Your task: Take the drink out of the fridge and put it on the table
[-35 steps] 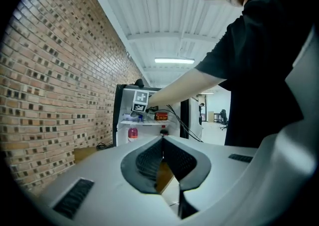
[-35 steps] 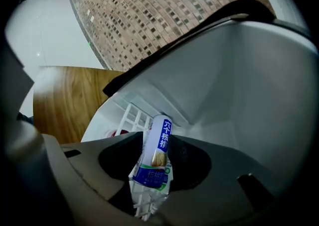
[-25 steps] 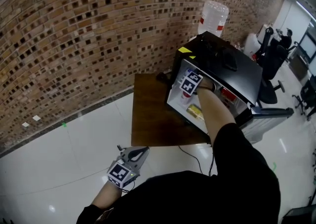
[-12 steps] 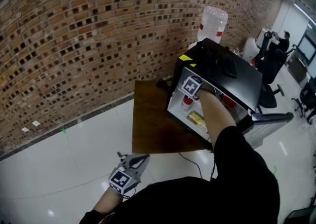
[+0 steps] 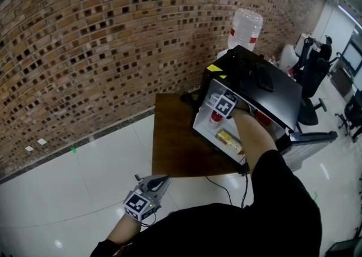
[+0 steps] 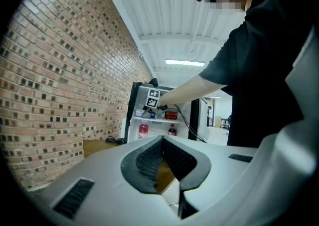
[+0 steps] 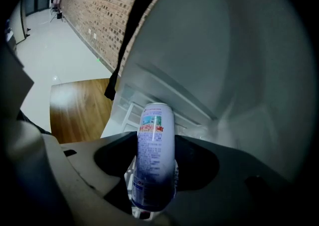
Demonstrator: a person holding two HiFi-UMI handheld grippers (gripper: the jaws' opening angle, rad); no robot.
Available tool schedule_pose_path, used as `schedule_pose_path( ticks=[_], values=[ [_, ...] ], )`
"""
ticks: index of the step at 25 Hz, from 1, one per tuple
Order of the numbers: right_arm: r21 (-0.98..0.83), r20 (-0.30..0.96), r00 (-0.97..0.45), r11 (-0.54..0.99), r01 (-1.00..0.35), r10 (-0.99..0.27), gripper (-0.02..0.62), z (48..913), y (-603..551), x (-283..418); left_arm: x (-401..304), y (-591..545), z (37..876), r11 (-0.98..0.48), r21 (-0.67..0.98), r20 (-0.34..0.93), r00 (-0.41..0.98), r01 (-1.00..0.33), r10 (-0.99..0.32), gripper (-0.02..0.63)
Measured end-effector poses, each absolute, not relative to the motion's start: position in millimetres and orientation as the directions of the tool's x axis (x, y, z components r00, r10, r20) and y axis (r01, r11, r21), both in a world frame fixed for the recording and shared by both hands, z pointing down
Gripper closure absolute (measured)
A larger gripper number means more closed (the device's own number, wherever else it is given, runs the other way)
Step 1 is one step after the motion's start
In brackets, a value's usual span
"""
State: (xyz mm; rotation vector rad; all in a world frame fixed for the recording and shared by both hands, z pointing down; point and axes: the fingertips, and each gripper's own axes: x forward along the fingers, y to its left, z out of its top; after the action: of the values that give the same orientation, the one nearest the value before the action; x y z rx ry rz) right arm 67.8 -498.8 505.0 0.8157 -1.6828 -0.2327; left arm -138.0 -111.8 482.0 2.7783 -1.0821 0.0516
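Note:
A white and blue drink can (image 7: 154, 155) stands between the jaws of my right gripper (image 7: 155, 143) inside the open black mini fridge (image 5: 266, 86). The jaws are opening; their pads sit just beside the can's sides and do not visibly press it. In the head view the right gripper (image 5: 218, 103) reaches onto the fridge's upper shelf, the can hidden behind it. My left gripper (image 5: 160, 180) hangs low over the floor, shut and empty, well short of the brown wooden table (image 5: 175, 137). Its own view shows the tips (image 6: 162, 138) meeting.
A pink bottle (image 5: 215, 116) and a yellow pack (image 5: 229, 138) sit lower in the fridge; a dark bottle (image 6: 172, 130) stands beside the pink one. A water jug (image 5: 246, 24) stands behind the fridge. A brick wall runs along the left. Office chairs (image 5: 314, 80) stand at the right.
My right gripper has moved a little to the right and deeper onto the fridge shelf. The left gripper has dropped slightly and stays shut.

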Motion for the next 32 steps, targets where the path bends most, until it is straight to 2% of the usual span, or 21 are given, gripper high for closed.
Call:
schedule_pose_path(
  ticks=[6, 12, 20, 27, 32],
  values=[
    [0.553, 0.700, -0.211, 0.705, -0.445, -0.683, 0.331, 477.7, -467.4, 49.2, -137.7, -124.4, 478.9, -0.726, 0.169, 0.066, 0.743, -0.666, -0.666, 0.611],
    [0.530, 0.536, -0.390, 0.658, -0.534, -0.749, 0.331, 422.1, -413.8, 27.4, -131.3, -127.6, 473.9, -0.747, 0.164, 0.054, 0.762, -0.644, -0.645, 0.611],
    [0.249, 0.272, -0.697, 0.748, -0.615, -0.663, 0.331, 388.4, -341.8, -6.4, -131.5, -130.6, 484.3, -0.733, 0.204, 0.081, 0.757, -0.649, -0.648, 0.612],
    [0.054, 0.092, -0.785, 0.790, -0.611, -0.613, 0.333, 425.8, -316.3, -14.7, -125.7, -122.0, 489.7, -0.712, 0.234, 0.090, 0.744, -0.662, -0.662, 0.612],
    [-0.060, 0.058, -0.806, 0.804, -0.591, -0.589, 0.333, 483.8, -309.4, -22.6, -118.1, -119.5, 500.5, -0.700, 0.260, 0.072, 0.737, -0.665, -0.672, 0.612]
  ],
)
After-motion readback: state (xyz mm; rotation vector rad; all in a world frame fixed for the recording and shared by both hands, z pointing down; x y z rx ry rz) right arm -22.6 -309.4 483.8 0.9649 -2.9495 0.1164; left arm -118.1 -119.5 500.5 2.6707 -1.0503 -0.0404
